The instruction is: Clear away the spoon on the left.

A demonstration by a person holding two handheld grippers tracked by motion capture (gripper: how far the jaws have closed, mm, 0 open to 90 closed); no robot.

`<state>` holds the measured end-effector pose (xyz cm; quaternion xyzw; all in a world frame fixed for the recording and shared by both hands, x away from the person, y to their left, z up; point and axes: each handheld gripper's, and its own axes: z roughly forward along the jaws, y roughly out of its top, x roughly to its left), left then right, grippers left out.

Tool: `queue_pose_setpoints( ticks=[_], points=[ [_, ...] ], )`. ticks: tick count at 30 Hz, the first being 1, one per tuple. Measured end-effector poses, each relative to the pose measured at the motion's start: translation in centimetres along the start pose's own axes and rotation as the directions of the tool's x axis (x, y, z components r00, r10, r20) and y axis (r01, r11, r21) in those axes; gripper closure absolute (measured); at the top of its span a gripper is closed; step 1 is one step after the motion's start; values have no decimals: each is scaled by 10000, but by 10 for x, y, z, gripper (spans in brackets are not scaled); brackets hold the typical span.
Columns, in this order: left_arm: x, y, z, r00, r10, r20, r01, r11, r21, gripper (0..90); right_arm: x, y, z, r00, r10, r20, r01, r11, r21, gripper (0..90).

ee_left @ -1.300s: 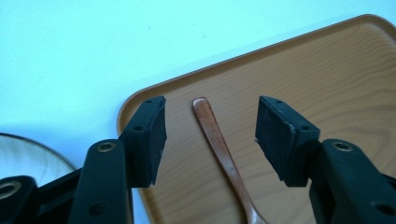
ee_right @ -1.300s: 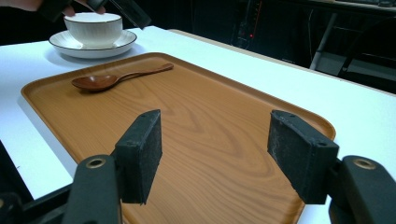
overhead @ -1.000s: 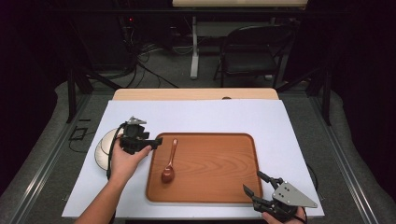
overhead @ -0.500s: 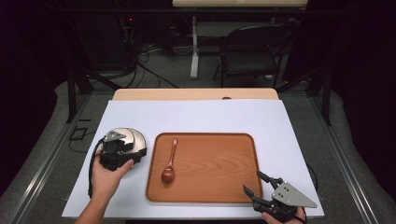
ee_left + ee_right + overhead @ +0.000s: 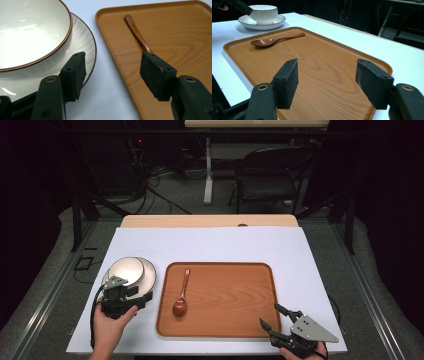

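Lying on the left part of the wooden tray (image 5: 235,290), one brown spoon (image 5: 182,293) is seen with its long axis running almost from 12 to 6 o'clock in the high view. Its handle tip is pointed toward 12, tilted slightly to 1, and its scoop is turned toward 6, nearest the person. One white bowl (image 5: 125,269) with a brown rim is stood on one white saucer (image 5: 146,275), just beside the tray's left edge, at 9 o'clock from the spoon.

The left gripper (image 5: 131,296) is held above the near rim of the saucer, at about 8 o'clock from the spoon, with its jaws spread wide and nothing between them. In the left gripper view one pad (image 5: 75,72) is seen over the saucer rim and the other over the tray edge; whether the pad touches the saucer cannot be judged for certain.

Compared with a second ago, the left gripper has been drawn back from the spoon, toward the person and to the left, so that the bowl is now uncovered. The spoon has been left where it lay.

The right gripper (image 5: 276,317) is kept at the tray's near right corner, at 4 o'clock from the spoon, unmoved, its jaws also parted and empty. Two grippers are counted in all.
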<state>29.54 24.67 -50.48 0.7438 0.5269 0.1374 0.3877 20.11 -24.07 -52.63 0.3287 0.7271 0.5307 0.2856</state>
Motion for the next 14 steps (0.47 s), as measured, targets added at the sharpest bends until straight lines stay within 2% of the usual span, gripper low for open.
queue_pose_setpoints(
  ticks=[6,11,14],
  points=[
    [-1,-6,4,9998,-20,176,21,10000,-82,380,-1,0,0,10000,-85,-14,85,9999,60,344],
    [-1,-9,5,9998,29,206,-29,10000,36,381,0,-1,2,9999,-35,-139,37,9999,138,351],
    [-1,-9,4,9997,-75,230,78,9999,-138,381,2,-1,5,9991,-273,-311,284,9990,357,351]
  ],
)
